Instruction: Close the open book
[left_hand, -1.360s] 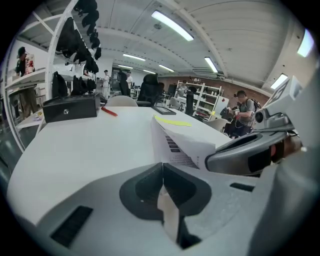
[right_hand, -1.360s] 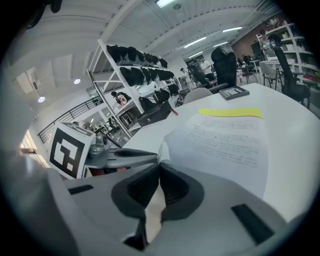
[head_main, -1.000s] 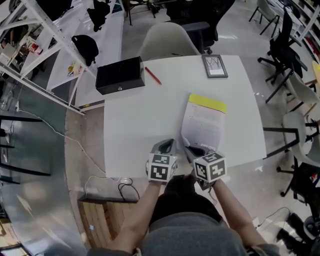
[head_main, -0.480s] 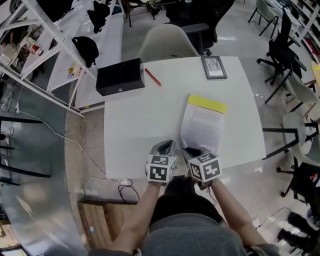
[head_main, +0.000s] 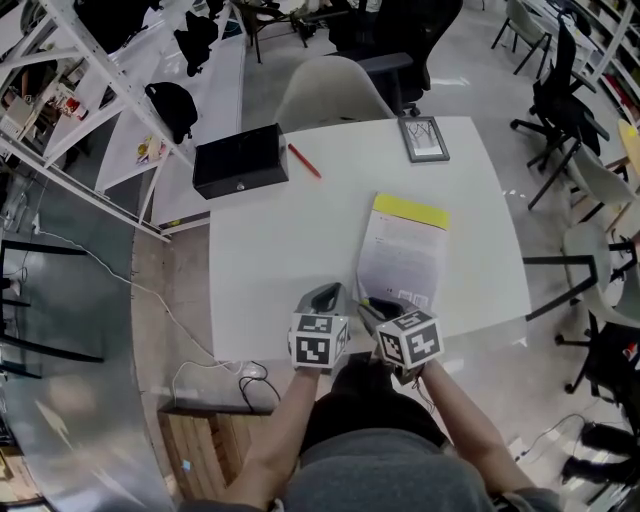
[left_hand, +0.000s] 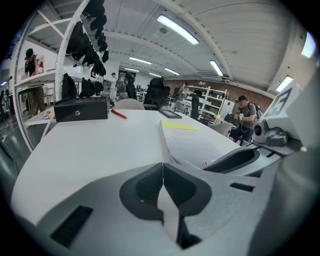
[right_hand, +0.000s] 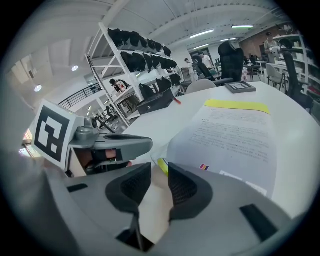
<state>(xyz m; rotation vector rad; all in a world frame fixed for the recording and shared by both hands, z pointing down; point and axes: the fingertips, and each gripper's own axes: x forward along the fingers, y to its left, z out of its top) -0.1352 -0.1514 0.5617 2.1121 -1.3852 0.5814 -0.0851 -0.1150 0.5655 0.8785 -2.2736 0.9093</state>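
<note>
- Fingers of the right gripper (right_hand: 159, 172) stand apart and have just been opening. Only bare worktop (head_main: 270, 250) shows between them, and the book's near corner lies just past their tips.
- Left gripper (left_hand: 162, 167) has its fingers pressed together on nothing, just left of the book.
- The book (head_main: 405, 255) lies flat on the worktop in front of the right gripper, a printed white face up and a yellow band along its far end. It looks closed or nearly so, though the near left corner seems slightly raised.
- Risk: with nothing pressing on it, that corner could spring up and the top leaf reopen.
- Risk: a spread finger pulling away could hook under the raised corner and flip or crease the leaf.
- Risk: a nudge could slide the light book across the smooth worktop instead of settling it.
</note>
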